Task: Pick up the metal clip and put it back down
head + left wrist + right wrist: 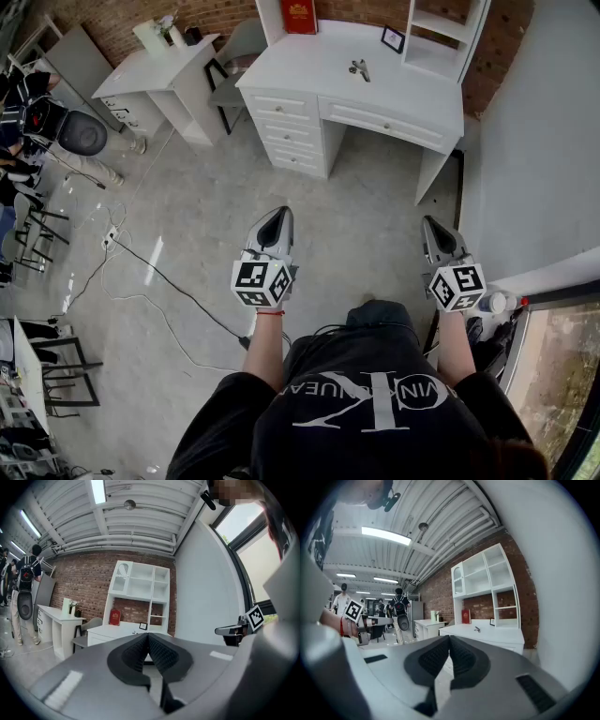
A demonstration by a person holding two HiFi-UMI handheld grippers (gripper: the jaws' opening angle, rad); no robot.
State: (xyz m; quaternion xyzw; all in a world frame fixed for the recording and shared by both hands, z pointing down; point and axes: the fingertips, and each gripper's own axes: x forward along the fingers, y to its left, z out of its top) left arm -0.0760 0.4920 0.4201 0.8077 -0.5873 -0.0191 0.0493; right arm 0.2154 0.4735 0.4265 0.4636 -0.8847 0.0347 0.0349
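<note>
The small silver metal clip (360, 67) lies on the white desk with drawers (314, 58), well apart from both grippers. The left gripper (148, 637) and the right gripper (449, 638) have their jaws pressed together, empty.

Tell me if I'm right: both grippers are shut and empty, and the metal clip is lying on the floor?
Not quite. The metal clip lies on the white desk, not on the floor, as the head view shows. The left gripper and the right gripper are indeed shut and empty.
</note>
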